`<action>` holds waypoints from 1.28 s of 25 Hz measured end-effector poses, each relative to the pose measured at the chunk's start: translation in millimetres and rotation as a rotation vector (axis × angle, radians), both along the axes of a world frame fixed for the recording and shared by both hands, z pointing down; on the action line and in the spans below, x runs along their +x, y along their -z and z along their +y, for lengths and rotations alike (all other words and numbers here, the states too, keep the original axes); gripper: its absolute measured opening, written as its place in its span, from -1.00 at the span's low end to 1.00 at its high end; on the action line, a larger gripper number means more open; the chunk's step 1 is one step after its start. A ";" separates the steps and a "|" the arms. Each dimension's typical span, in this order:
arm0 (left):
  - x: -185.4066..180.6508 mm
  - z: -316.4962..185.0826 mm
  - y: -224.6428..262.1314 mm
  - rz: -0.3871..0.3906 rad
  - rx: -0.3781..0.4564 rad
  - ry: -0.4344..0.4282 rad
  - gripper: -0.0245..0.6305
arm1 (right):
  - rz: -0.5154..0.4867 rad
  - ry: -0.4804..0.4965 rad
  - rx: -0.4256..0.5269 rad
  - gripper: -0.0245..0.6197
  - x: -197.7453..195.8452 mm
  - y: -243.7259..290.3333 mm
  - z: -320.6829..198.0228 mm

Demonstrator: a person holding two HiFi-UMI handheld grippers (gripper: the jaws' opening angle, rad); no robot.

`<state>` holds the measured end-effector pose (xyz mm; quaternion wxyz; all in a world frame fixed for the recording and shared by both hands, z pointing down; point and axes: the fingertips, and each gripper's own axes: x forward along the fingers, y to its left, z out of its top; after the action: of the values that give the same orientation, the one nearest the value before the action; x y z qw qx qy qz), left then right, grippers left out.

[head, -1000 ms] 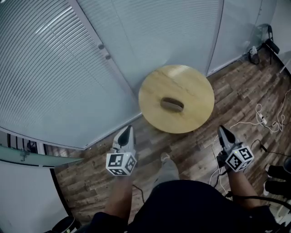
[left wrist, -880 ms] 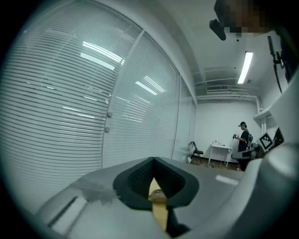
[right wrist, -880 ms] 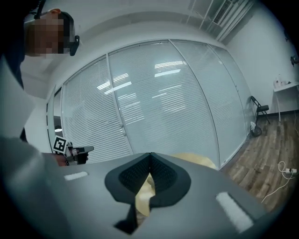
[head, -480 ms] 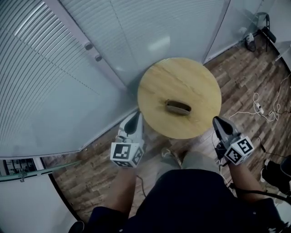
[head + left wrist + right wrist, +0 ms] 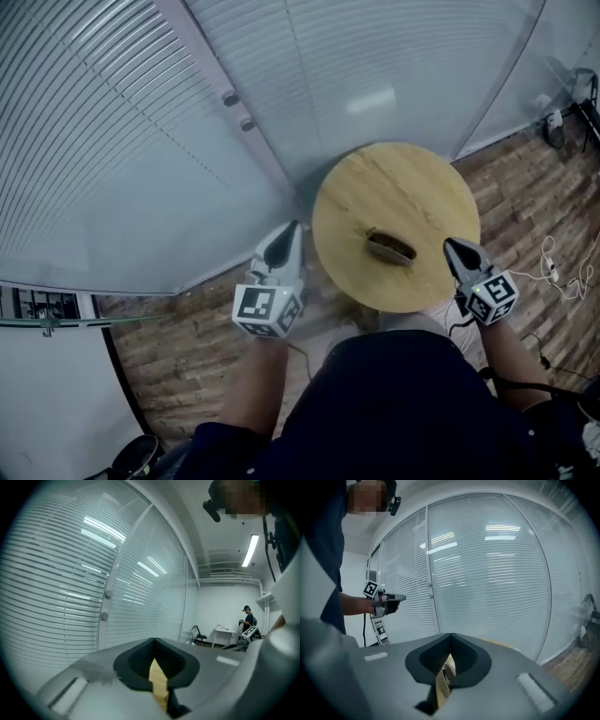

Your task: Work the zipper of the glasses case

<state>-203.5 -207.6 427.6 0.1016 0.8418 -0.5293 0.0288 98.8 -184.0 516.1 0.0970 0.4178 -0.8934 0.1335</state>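
Hovering at the near edge of the round tabletop (image 5: 412,183), the left gripper (image 5: 284,242) and right gripper (image 5: 457,251) flank it — each with jaws pressed together on nothing — and farther in, the glasses case (image 5: 391,247) lies near the centre, touched by neither.

Glasses case (image 5: 391,247) zipper too small

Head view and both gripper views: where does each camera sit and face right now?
Head view: on the person's head, looking steeply down at the table and glasses case; both forearms, left gripper, right gripper show.
Left gripper view: rides that gripper, facing the blinds; shut jaws, torso edge.
Right gripper view: rides that gripper, facing blinds; shut jaws, left forearm.
Shared: left gripper shows in head and right gripper views.
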 end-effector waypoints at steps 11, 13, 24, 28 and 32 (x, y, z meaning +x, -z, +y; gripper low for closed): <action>-9.2 -14.9 -15.4 -0.086 -0.064 0.093 -0.92 | 0.234 0.276 -0.065 -0.17 -49.2 -106.8 -16.3; -17.5 -6.3 -31.1 -0.100 -0.121 0.135 -0.92 | 0.255 0.285 -0.117 -0.11 -51.1 -134.0 -11.6; -15.4 13.4 -63.8 -0.218 -0.183 0.154 -0.92 | 0.414 0.436 -0.173 0.30 -57.9 -223.0 -14.5; -8.9 14.4 -61.3 -0.229 -0.171 0.162 -0.92 | 0.441 0.494 -0.172 0.30 -70.3 -242.3 -14.7; -5.1 17.4 -67.7 -0.236 -0.211 0.150 -0.92 | 0.453 0.523 -0.200 0.30 -78.3 -255.4 -26.2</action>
<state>-208.6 -190.3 495.3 0.1285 0.7752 -0.5931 0.1753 20.5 -210.2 771.5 0.3640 0.1827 -0.9083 0.0950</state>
